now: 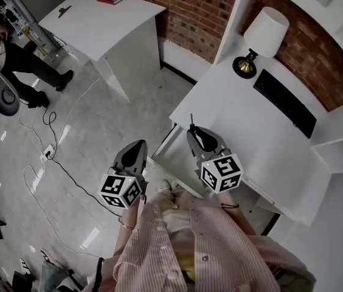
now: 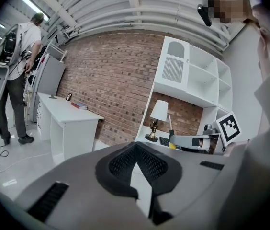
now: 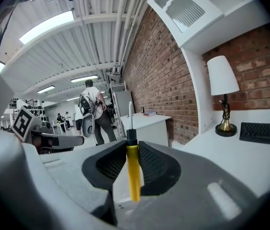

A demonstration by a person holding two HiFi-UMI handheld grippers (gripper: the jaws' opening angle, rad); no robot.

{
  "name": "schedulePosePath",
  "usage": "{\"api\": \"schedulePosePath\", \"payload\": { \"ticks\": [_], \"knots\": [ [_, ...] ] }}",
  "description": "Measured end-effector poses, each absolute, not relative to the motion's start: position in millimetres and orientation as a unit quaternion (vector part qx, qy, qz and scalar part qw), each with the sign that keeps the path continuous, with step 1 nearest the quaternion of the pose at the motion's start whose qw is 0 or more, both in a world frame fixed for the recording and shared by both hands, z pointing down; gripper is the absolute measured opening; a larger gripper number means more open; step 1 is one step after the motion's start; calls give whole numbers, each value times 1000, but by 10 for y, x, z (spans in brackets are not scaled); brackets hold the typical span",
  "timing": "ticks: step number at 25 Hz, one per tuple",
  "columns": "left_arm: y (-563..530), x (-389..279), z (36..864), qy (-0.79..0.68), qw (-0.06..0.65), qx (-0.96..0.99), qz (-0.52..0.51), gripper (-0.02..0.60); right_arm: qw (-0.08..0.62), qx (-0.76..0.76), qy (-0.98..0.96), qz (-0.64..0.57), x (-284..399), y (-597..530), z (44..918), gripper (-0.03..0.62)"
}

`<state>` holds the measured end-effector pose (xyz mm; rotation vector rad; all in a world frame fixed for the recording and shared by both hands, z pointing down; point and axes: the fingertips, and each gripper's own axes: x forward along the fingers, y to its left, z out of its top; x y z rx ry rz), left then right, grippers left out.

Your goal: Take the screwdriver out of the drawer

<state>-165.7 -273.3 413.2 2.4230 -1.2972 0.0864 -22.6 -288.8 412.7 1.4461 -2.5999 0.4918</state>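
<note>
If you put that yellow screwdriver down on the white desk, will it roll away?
Probably a little: the screwdriver has a round-looking yellow handle, so it may roll on the flat desk. It looks stiff, not bendy, with a thin metal shaft. The right gripper pinches only its handle, so it might swivel.

We're gripping the screwdriver (image 3: 133, 171) in the right gripper (image 3: 129, 148), with the pads pressing on its yellow handle. The black collar and thin metal shaft are sticking out past the jaw tips, and the handle end is trailing back between the pads. It's running in line with the jaws. In the head view it's hanging over the front edge of the white desk (image 1: 263, 157), off the desktop.
</note>
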Motion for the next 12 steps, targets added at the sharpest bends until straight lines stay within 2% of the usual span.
{"api": "schedulePosePath", "payload": {
  "ticks": [12],
  "knots": [
    [-2883, -1829, 3636, -476, 140, 868, 3, 0, -10, 516, -848, 121, -3, -2973, 3534, 81]
  ]
}}
